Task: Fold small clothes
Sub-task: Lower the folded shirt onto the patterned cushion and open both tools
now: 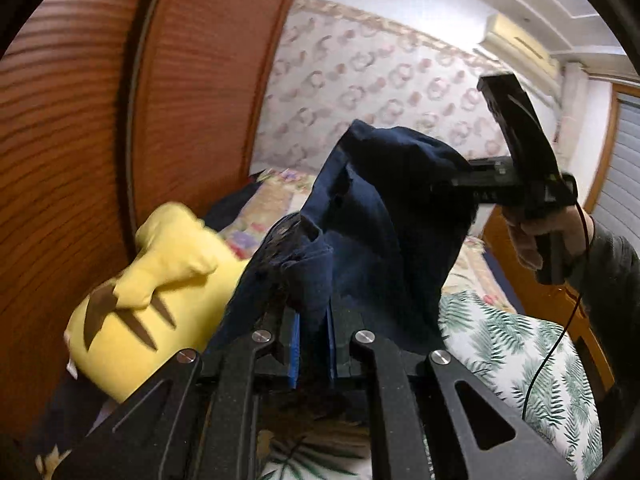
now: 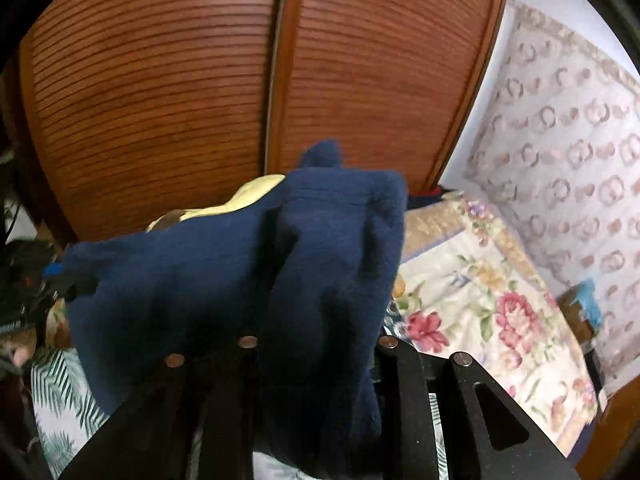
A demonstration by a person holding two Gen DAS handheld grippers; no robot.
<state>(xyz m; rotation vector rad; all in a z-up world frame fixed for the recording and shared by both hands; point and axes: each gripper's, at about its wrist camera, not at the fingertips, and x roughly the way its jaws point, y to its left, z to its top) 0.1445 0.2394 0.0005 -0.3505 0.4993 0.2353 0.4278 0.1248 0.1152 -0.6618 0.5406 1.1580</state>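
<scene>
Garment: a dark blue garment [image 1: 384,216] is held up in the air above the bed [image 1: 516,344], filling the centre of both views, bunched rather than spread.
Left gripper: the left gripper [image 1: 312,344] is seen at the bottom centre of the left wrist view, clamped together on a fold of the blue cloth, the blue pads pressed on it.
Right gripper: the right gripper [image 1: 452,188] is seen from outside at the right of the left wrist view, reaching into the far edge of the cloth; in its own view its tips [image 2: 316,344] are buried under the cloth, so it cannot be told whether a grip is made or the cloth is merely draped over.
Risk, slip: if the right hold is loose, that side could be dropped and the garment left dangling from the left grip alone.
Risk, bunching: a crooked fold is likely if it is laid down without being pulled flat.
Risk, clutter: a yellow plush toy [image 1: 160,288] lies at the lower left, against the wooden louvred doors [image 2: 160,92]; the cloth could be laid over it.
Left view only: the person's hand [image 1: 548,236], the cable and the right tool's outside are shown.
Right view only: the flowered bedspread [image 2: 480,300] at the right is shown.
</scene>
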